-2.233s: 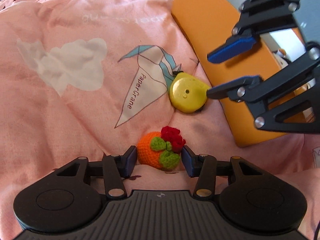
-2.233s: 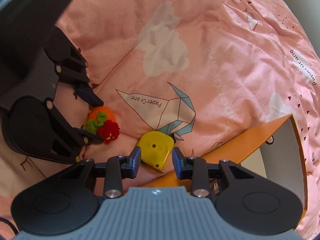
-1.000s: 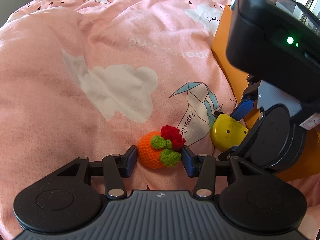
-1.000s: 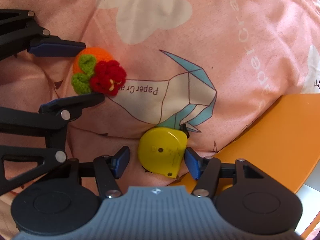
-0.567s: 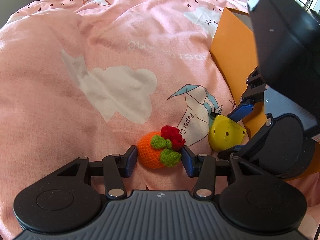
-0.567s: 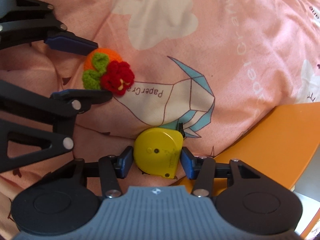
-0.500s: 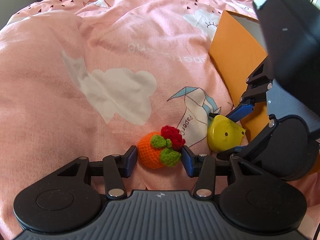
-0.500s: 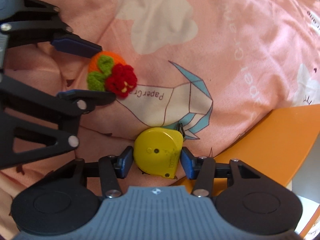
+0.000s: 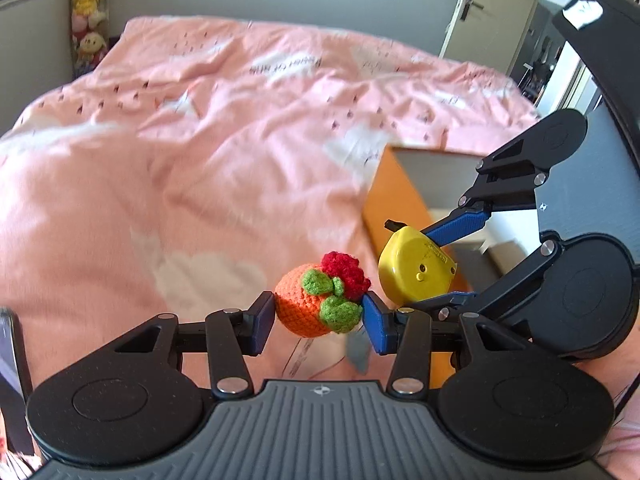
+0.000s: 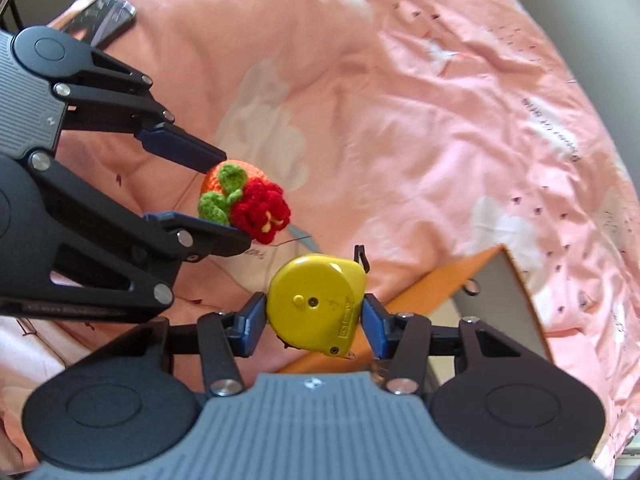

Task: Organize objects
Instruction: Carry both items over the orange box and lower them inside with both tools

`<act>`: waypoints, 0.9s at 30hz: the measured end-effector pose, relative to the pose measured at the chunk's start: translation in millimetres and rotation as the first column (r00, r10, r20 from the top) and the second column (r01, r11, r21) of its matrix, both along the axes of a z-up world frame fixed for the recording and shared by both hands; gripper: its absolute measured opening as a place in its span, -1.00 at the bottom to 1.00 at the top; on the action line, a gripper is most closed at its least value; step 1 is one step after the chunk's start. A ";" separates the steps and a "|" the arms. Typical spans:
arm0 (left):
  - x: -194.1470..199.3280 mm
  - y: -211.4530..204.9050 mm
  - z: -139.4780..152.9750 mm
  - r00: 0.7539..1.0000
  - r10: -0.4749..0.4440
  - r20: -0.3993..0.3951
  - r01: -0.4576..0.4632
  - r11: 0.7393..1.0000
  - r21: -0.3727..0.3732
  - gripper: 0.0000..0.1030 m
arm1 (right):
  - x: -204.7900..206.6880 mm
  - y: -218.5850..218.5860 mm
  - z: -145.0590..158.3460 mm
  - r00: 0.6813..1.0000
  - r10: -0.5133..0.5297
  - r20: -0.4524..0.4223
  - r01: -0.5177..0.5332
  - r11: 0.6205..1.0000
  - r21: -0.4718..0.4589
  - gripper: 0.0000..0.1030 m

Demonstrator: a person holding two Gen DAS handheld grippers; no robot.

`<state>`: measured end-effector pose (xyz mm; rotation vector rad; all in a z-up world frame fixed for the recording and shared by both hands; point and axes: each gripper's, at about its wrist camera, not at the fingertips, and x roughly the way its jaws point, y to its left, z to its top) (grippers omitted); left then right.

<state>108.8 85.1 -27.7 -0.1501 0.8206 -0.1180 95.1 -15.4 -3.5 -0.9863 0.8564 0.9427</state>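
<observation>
My left gripper (image 9: pixel 319 317) is shut on an orange crochet fruit (image 9: pixel 308 306) with green leaves and a red flower, held above the pink bed. It also shows in the right wrist view (image 10: pixel 236 194), at left. My right gripper (image 10: pixel 314 316) is shut on a yellow tape measure (image 10: pixel 316 304), also lifted off the bed. In the left wrist view the tape measure (image 9: pixel 416 268) hangs just right of the crochet fruit, beside the orange box (image 9: pixel 396 204). The right gripper (image 9: pixel 452 260) reaches in from the right there.
The orange box with a grey inside (image 10: pixel 504 304) stands open on the pink duvet (image 10: pixel 400 100) at right. A dark phone (image 10: pixel 104 18) lies on the duvet at far left. Plush toys (image 9: pixel 86 20) and a door (image 9: pixel 492 12) are behind the bed.
Both grippers have risen off the duvet, each carrying its object. The views now tilt up toward the room and the box.
</observation>
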 end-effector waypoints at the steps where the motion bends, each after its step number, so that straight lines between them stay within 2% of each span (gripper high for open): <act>1: 2.1 -3.9 6.7 1.000 -0.010 0.020 0.010 1.000 -0.005 0.04 | -1.0 -11.5 6.3 1.000 -0.014 0.016 0.013 1.000 0.014 0.03; 4: 9.1 -19.9 24.5 0.996 -0.047 0.069 0.048 0.999 -0.010 0.04 | 12.0 -27.0 24.3 0.997 -0.050 0.058 0.048 0.998 0.034 0.03; 6: 15.1 -33.0 32.9 0.993 -0.074 0.093 0.074 0.997 -0.001 0.04 | 37.3 -44.3 39.1 0.994 -0.077 0.080 0.074 0.997 0.037 0.03; 7: 18.3 -41.2 36.7 0.990 -0.091 0.106 0.091 0.996 0.003 0.04 | 47.1 -35.9 35.3 0.992 -0.091 0.088 0.089 0.995 0.035 0.03; 11: 34.7 -74.9 43.0 0.976 -0.174 0.133 0.172 0.985 0.023 0.04 | 70.5 -54.7 30.3 0.985 -0.132 0.111 0.132 0.991 0.002 0.03; 18: 67.8 -129.4 19.7 0.951 -0.298 0.078 0.292 0.953 0.086 0.04 | 99.9 -105.9 2.8 0.978 -0.153 0.143 0.167 0.982 -0.090 0.03; 27: 97.9 -157.6 -11.1 0.951 -0.310 0.001 0.307 0.943 0.130 0.05 | 149.4 -128.6 -44.8 0.975 -0.121 0.184 0.156 0.970 -0.189 0.03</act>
